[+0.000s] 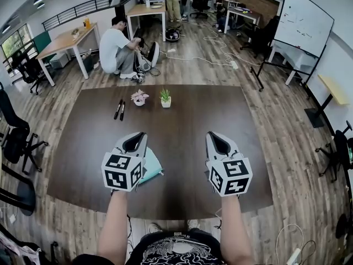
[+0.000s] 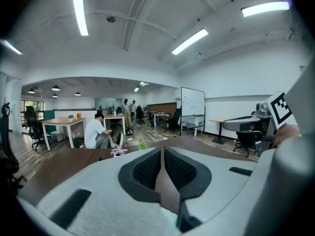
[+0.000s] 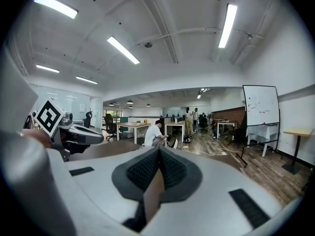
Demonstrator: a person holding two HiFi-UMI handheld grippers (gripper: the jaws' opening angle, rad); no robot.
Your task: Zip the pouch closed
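The left gripper (image 1: 137,138) and right gripper (image 1: 216,137) are being held side by side above the dark counter (image 1: 182,120), each with its fingers (image 2: 145,170) being kept closed together on nothing. The pale teal pouch (image 1: 151,168) is being half covered from view by the left gripper (toward seven o'clock from the counter's middle), and a small green plant (image 1: 165,97) is being shown at twelve o'clock.

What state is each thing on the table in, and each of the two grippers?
left gripper, shut, nothing between its jaws
right gripper, shut, nothing between its jaws
pouch, lying flat on the table, partly hidden behind the left gripper, zip not visible
two markers, lying side by side
pink plant, upright in its pot
green plant, upright in its pot
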